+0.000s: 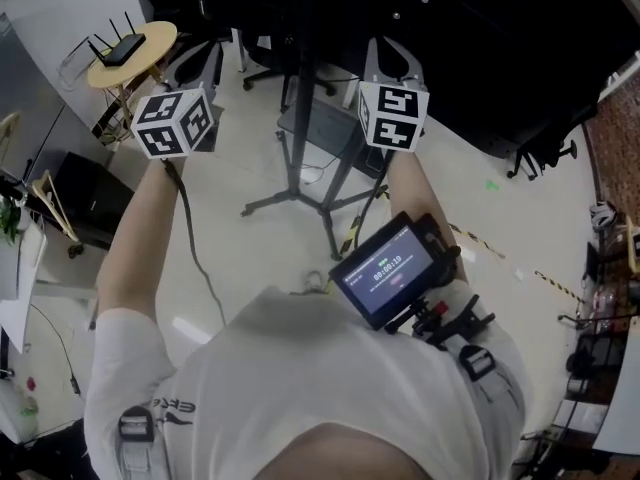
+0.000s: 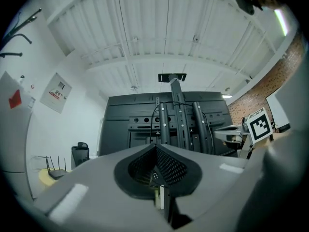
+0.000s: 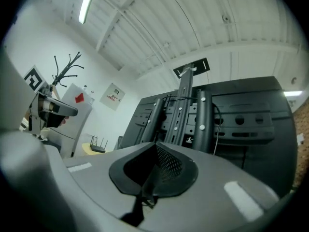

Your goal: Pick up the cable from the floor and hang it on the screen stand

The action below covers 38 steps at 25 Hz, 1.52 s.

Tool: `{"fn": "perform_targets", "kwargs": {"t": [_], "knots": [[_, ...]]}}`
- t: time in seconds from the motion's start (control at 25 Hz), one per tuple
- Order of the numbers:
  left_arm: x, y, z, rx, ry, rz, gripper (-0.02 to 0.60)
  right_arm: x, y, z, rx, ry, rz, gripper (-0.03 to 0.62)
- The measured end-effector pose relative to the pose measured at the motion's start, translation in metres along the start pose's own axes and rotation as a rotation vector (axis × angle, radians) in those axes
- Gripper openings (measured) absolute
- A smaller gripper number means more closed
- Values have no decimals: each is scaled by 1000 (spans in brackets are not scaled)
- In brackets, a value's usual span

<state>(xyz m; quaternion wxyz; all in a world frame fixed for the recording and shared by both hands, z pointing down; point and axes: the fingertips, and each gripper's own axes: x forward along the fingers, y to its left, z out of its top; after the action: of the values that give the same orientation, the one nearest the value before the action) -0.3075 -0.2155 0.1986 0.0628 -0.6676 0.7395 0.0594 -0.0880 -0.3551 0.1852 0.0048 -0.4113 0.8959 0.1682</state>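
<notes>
With left gripper and right gripper both clenched empty facing the screen stand, likely to knock the draped cable loose if swung closer.

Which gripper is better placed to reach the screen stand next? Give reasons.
Probably the right gripper: both look shut, but the screen stand looms larger in its view than for the left gripper.

I take this for an office-like lab: a pale hard floor with hazard tape, a wheeled screen stand, an office chair, a router on a round table, a brick wall and a strip light.
</notes>
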Motion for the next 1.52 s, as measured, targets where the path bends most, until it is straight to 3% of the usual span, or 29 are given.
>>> {"fn": "perform_targets", "kwargs": {"t": [0.24, 0.64, 0.76, 0.96, 1.28, 1.52], "knots": [[-42, -1, -13, -67, 16, -1, 3, -30, 46, -10, 90, 75, 61, 12], [-65, -35, -35, -113, 43, -20, 3, -73, 75, -13, 111, 86, 102, 12], [-66, -61, -40, -107, 52, -24, 3, -87, 66, -22, 131, 90, 112, 12], [-66, -139, -48, -92, 79, -1, 3, -128, 29, -38, 180, 73, 175, 12], [-105, -154, -109, -26, 105, 50, 3, -156, 73, -96, 223, 92, 294, 12], [-131, -248, -133, -17, 170, 112, 3, -218, 33, -131, 267, 126, 401, 12]]}}
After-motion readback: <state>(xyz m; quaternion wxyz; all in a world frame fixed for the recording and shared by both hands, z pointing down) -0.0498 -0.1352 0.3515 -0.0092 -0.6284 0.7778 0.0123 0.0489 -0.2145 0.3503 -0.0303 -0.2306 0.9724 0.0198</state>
